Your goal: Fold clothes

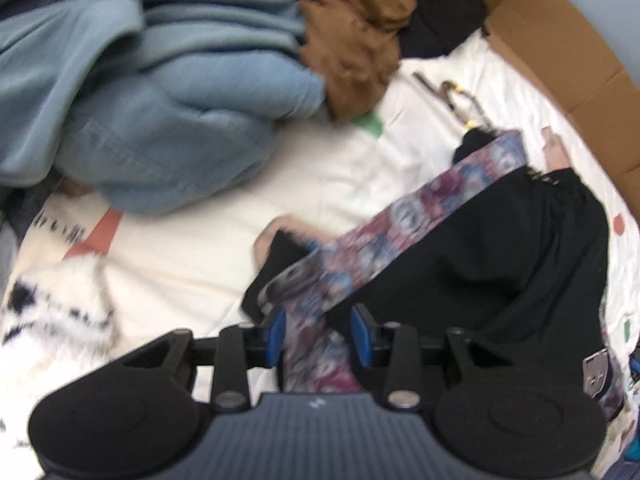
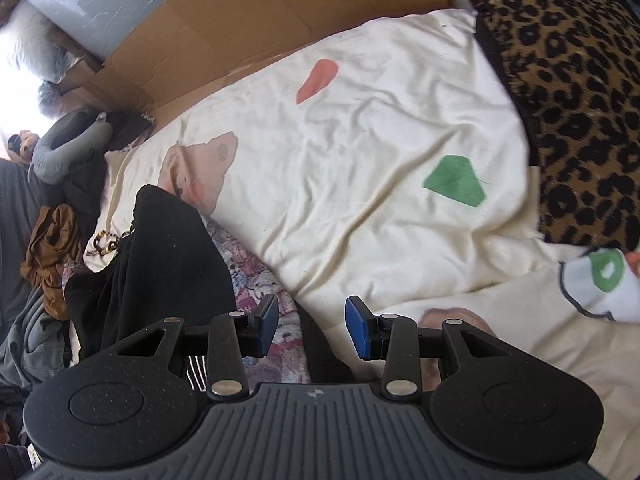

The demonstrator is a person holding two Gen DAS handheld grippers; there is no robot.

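— What lies on the bedsheet?
— A black garment (image 1: 500,248) with a floral-patterned band (image 1: 404,216) in purple, blue and pink, spread loosely and rumpled, the band running diagonally across it.
— And beyond it?
— A crumpled light-blue garment (image 1: 160,112) heaped beside a bunched brown garment (image 1: 352,28), the two touching.

I work over a bed with a cream sheet (image 2: 360,152) printed with green and red shapes. On it lie a black garment with a floral band (image 1: 500,248), a pile of blue clothes (image 1: 152,100), a brown garment (image 1: 352,40), a white fluffy item (image 1: 52,312) and a leopard-print blanket (image 2: 568,80).
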